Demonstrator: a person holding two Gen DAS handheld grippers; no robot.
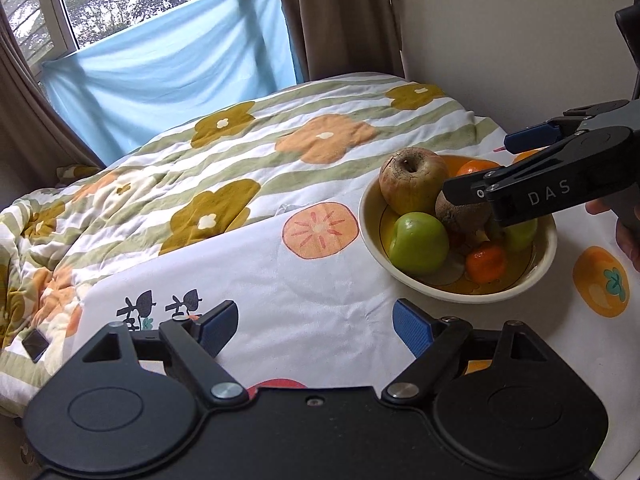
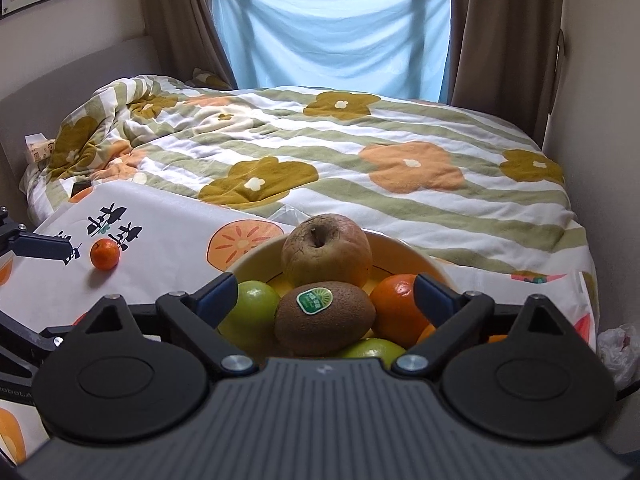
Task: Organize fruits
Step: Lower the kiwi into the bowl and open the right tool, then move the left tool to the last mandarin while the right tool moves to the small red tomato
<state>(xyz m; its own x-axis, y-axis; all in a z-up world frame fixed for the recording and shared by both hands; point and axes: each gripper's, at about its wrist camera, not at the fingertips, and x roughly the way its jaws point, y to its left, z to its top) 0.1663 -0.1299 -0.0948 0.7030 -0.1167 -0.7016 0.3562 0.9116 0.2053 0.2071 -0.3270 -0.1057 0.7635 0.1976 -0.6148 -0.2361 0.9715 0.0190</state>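
A cream bowl with a yellow inside stands on the printed cloth. It holds a brownish apple, a green apple, a kiwi, a small mandarin and an orange. My right gripper hovers open over the bowl; in its own view the jaws straddle the kiwi without touching it. My left gripper is open and empty, low over the cloth left of the bowl. A loose mandarin lies on the cloth near the left gripper's finger.
The cloth covers a table beside a bed with a flowered quilt. A wall is close behind the bowl. A small dark object lies on the quilt at left. A plastic bag sits at the right.
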